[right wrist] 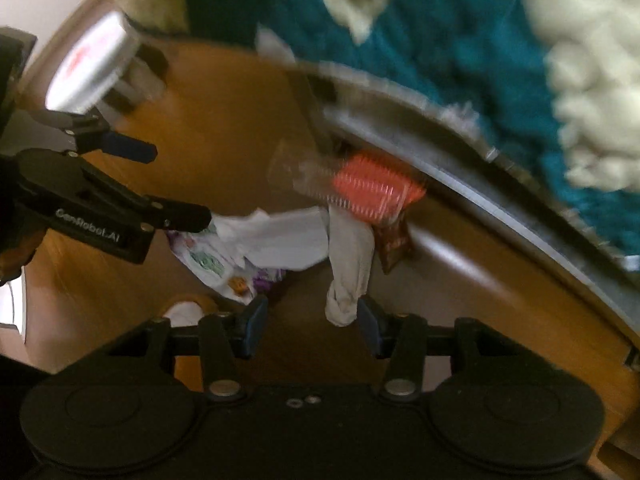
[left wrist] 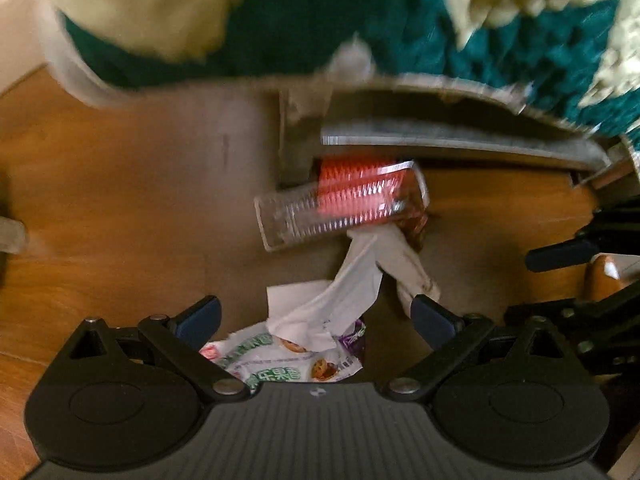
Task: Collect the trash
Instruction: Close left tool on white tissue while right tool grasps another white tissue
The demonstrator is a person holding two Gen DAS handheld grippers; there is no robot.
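Black linkages filled the bottom of both views, and the left tongs (left wrist: 316,316) hung spread wide over the wooden floor (left wrist: 120,200), gripping nothing. Right between their blue pads lay a printed snack wrapper (left wrist: 280,360), low in the frame, with a crumpled white paper (left wrist: 344,296) overlapping its top edge. Up at centre frame sat a clear plastic box with a red insert (left wrist: 352,204), blurred, tucked against the edge of a teal and cream shaggy rug (left wrist: 320,20) that covered the whole top.

Over on the right wrist view, the right tongs (right wrist: 312,324) stood released too, jaws apart. A twisted pale tissue (right wrist: 346,272) hung down from the red box to just beside the right-hand pad; contact could not be told. A brown wrapper (right wrist: 394,244) lay beside the tissue, under the box. At the left edge, the other tongs reached over the snack wrapper.
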